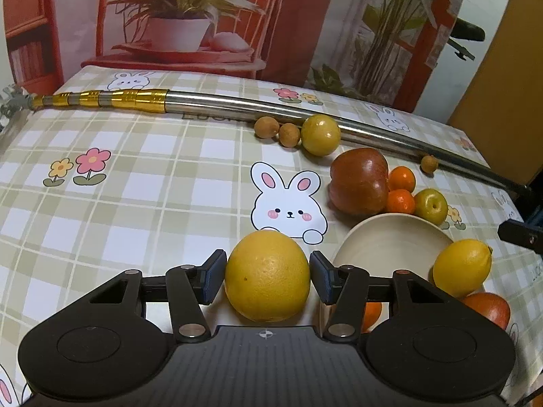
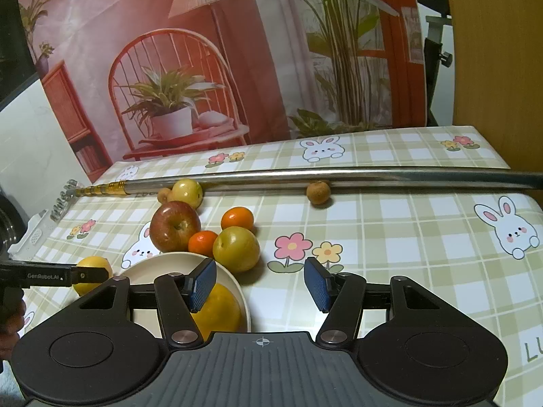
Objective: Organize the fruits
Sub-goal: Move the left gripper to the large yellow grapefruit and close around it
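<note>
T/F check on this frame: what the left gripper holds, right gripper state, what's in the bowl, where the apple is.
1. The left gripper is shut on the large yellow citrus. True.
2. The right gripper holds a tangerine. False: it is open and holds nothing.
3. The apple lies in the bowl. False: it sits on the tablecloth beyond the bowl.
4. A metal pole lies across the table behind the fruit. True.

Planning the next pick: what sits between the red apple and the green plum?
A small tangerine, tight against the apple and the plum; clearest in the right wrist view.
</note>
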A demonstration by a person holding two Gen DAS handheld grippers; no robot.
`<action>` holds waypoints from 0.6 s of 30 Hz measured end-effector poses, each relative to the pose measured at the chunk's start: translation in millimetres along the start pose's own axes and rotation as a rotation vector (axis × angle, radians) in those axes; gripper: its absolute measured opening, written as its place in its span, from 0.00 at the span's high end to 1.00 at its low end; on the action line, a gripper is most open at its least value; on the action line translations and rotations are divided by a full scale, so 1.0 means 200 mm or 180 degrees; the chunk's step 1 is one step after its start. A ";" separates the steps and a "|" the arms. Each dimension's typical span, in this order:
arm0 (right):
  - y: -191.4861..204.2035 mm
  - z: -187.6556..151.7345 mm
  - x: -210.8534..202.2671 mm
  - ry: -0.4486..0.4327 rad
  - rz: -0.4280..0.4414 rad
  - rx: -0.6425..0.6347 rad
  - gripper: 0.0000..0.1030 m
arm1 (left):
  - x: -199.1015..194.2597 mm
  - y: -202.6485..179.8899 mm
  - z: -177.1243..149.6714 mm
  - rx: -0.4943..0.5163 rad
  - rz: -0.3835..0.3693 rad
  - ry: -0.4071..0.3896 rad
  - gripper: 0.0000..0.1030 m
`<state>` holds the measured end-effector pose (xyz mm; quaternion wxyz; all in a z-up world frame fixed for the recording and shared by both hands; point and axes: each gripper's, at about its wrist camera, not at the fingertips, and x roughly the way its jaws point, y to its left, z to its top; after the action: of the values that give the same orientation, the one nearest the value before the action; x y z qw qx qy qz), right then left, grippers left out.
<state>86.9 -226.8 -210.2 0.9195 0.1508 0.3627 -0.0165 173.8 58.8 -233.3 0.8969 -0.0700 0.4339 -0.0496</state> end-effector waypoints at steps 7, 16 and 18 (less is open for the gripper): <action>-0.01 0.00 0.01 -0.0011 -0.0019 0.0020 0.47 | -0.05 -0.01 -0.02 0.0123 0.0079 -0.0069 0.46; -0.01 0.00 0.01 -0.0006 -0.0031 0.0036 0.47 | -0.15 0.00 0.00 0.0067 -0.0004 -0.0251 0.46; -0.01 0.00 0.01 -0.0006 -0.0029 0.0035 0.47 | -0.16 -0.01 0.00 0.0060 -0.0023 -0.0259 0.46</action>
<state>88.5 -229.1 -212.1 0.9189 0.1542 0.3624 -0.0228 154.5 61.9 -209.0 0.9142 -0.0650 0.3964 -0.0540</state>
